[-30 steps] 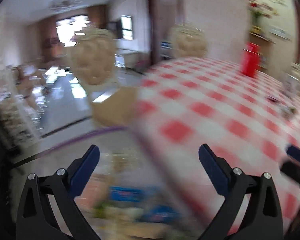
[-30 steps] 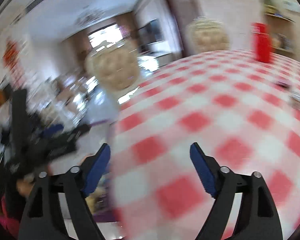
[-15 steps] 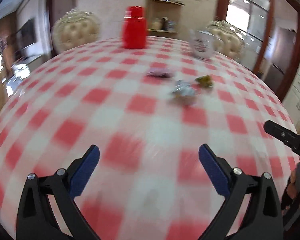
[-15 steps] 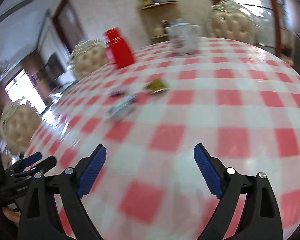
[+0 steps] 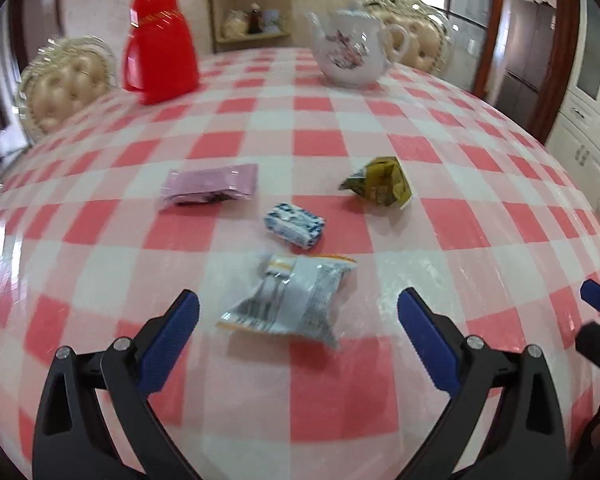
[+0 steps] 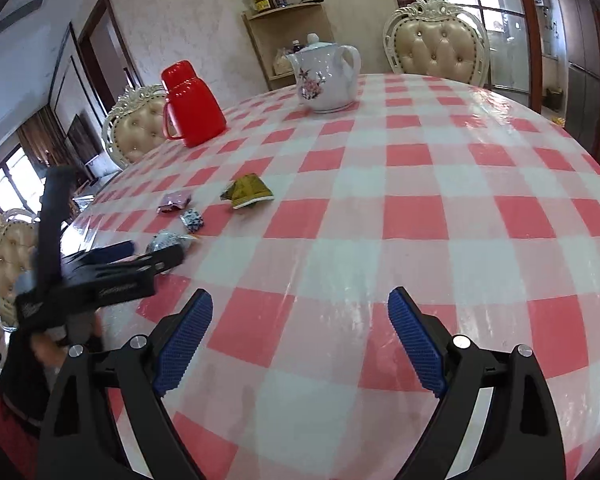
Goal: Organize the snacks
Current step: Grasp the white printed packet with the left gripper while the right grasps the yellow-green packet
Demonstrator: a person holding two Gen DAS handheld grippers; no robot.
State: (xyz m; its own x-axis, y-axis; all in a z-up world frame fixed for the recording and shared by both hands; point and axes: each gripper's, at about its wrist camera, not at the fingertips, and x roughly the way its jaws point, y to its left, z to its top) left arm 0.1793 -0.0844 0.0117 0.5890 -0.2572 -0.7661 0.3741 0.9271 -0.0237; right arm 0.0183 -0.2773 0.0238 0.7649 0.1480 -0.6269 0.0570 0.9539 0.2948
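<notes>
Several wrapped snacks lie on the red-and-white checked table (image 5: 320,396). A silver packet (image 5: 292,300) lies just ahead of my open, empty left gripper (image 5: 298,312), between its fingers' line. Beyond it are a blue-white packet (image 5: 294,226), a pink packet (image 5: 210,188) and a yellow-green packet (image 5: 380,182). In the right wrist view the same snacks show at left: silver (image 6: 166,240), blue-white (image 6: 192,219), pink (image 6: 175,201), yellow-green (image 6: 248,192). My right gripper (image 6: 300,332) is open and empty over bare table. The left gripper (image 6: 100,276) shows at its left.
A red thermos jug (image 5: 160,64) and a white flowered teapot (image 5: 354,54) stand at the table's far side; they also show in the right wrist view, jug (image 6: 190,104) and teapot (image 6: 326,76). Cream padded chairs (image 6: 438,50) ring the table. A wooden shelf (image 5: 252,4) stands behind.
Both grippers have swung from the room and table edge to face the table, and have moved closer to the snacks. Both stay open.
</notes>
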